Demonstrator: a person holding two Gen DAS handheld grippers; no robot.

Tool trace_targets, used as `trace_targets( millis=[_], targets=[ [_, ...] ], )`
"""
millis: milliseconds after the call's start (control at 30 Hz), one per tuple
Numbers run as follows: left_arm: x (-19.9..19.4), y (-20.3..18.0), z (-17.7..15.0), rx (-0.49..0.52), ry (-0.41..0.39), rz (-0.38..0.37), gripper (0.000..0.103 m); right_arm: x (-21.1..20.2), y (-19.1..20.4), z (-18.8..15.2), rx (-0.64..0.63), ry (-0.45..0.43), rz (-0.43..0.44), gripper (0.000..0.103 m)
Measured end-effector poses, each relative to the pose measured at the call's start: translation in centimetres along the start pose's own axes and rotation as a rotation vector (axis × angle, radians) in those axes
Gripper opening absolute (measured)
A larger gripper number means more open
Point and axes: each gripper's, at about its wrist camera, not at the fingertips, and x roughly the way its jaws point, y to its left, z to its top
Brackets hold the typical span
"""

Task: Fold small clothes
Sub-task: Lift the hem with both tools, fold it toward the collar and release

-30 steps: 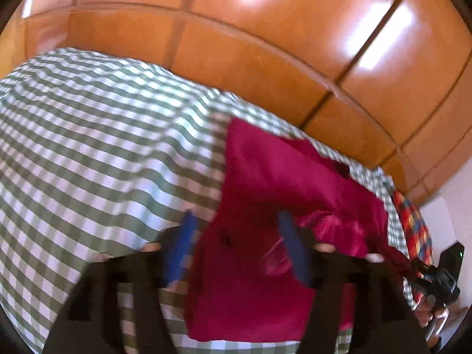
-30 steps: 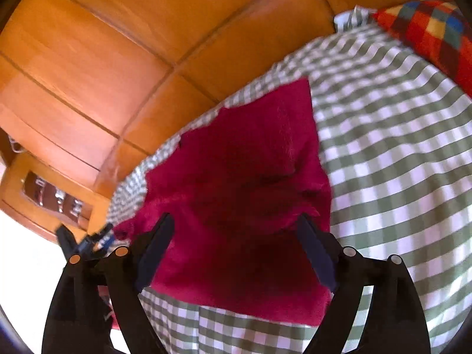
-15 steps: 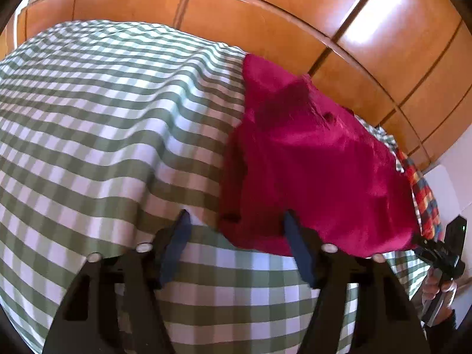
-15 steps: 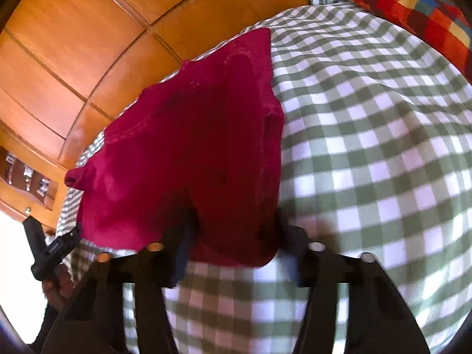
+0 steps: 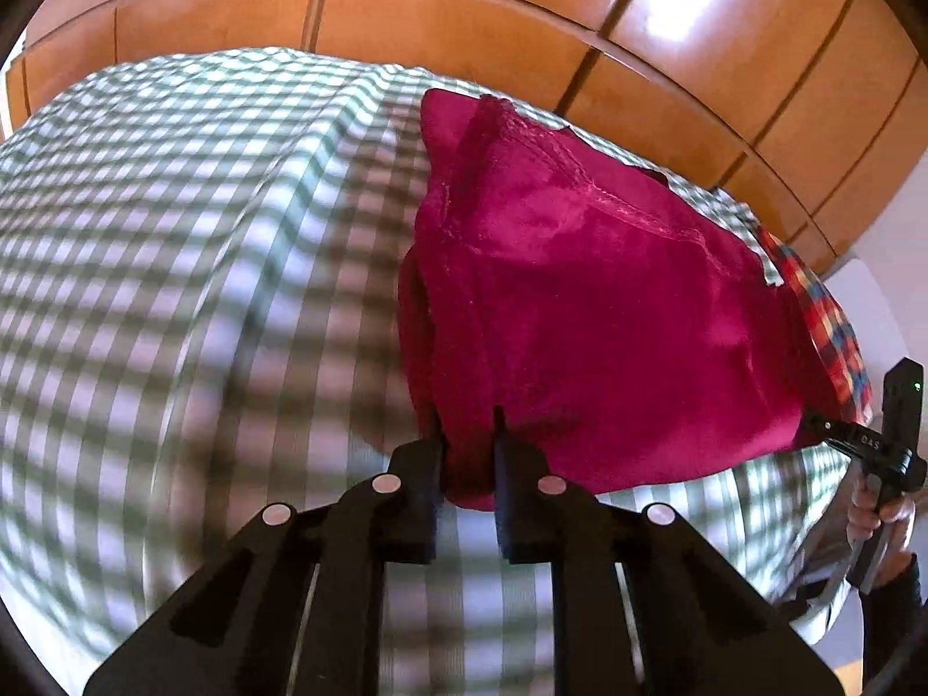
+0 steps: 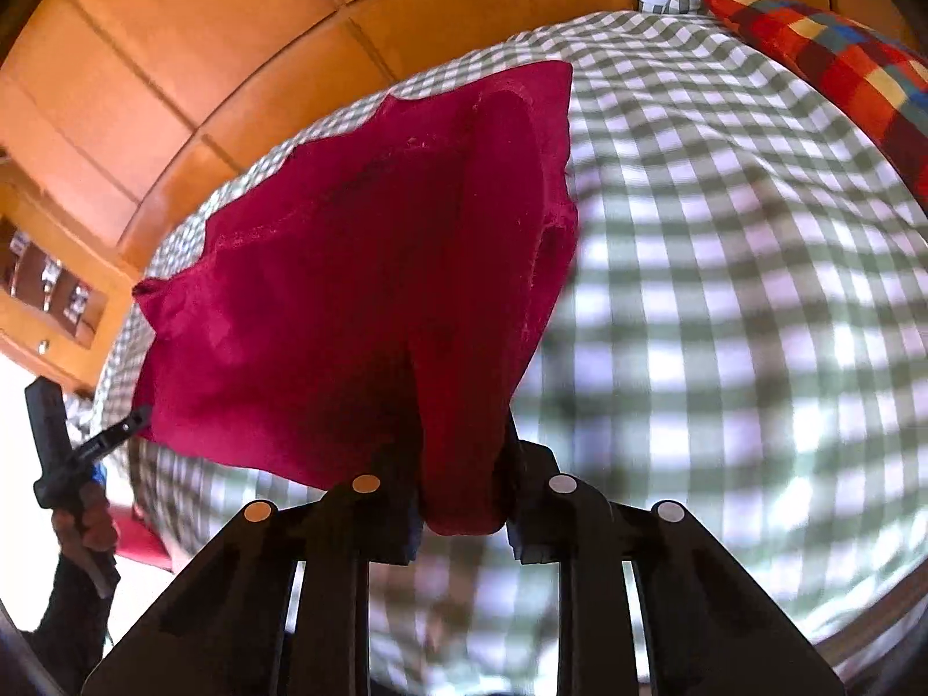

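A small dark red garment (image 5: 580, 313) lies on a green-and-white checked bedsheet (image 5: 174, 243). My left gripper (image 5: 468, 435) is shut on the garment's near left corner and holds it up off the sheet. My right gripper (image 6: 458, 452) is shut on the near right corner of the same garment (image 6: 359, 290), which hangs stretched between both grippers. The far edge of the garment still rests on the sheet (image 6: 725, 290). The right gripper also shows at the right edge of the left wrist view (image 5: 812, 426), and the left one at the left edge of the right wrist view (image 6: 142, 412).
A wooden panelled wardrobe (image 5: 464, 17) stands behind the bed. A multicoloured checked pillow (image 6: 835, 58) lies at the right end of the bed, also visible in the left wrist view (image 5: 829, 325). A wooden bedside unit (image 6: 52, 290) stands at the left.
Both grippers went from open, over the garment's near edge, to shut on its two near corners. The near edge has lifted off the sheet.
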Motion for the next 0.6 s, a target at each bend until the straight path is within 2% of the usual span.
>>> trace_targets(
  millis=[200, 267, 300, 400, 433, 600],
  targets=[
    [-3.5, 0.0, -5.4, -0.029, 0.028, -0.034, 0.013, -1.7, 1.1, -3.4, -0.052, 0.058, -0.012, 0.021],
    [-4.5, -0.4, -6.5, -0.009, 0.021, -0.012, 0.016, -1.8, 1.3, -3.3, -0.073, 0.054, -0.036, 0.025],
    [-4.7, -0.7, -6.7, 0.003, 0.02, -0.003, 0.017, -1.9, 1.2, -2.9, -0.068, 0.046, -0.044, 0.035],
    [-5.6, -0.9, -5.8, 0.043, -0.035, 0.038, 0.029, -2.5, 1.3, -0.8, -0.052, -0.026, -0.07, 0.048],
    [-5.9, -0.8, -4.9, 0.048, -0.056, 0.037, 0.041, -2.5, 1.3, -0.1, -0.049, -0.045, -0.083, 0.049],
    [-5.1, -1.3, -0.6, 0.075, -0.129, 0.06, 0.049, -0.9, 0.6, 3.8, -0.014, -0.092, -0.145, 0.049]
  ],
)
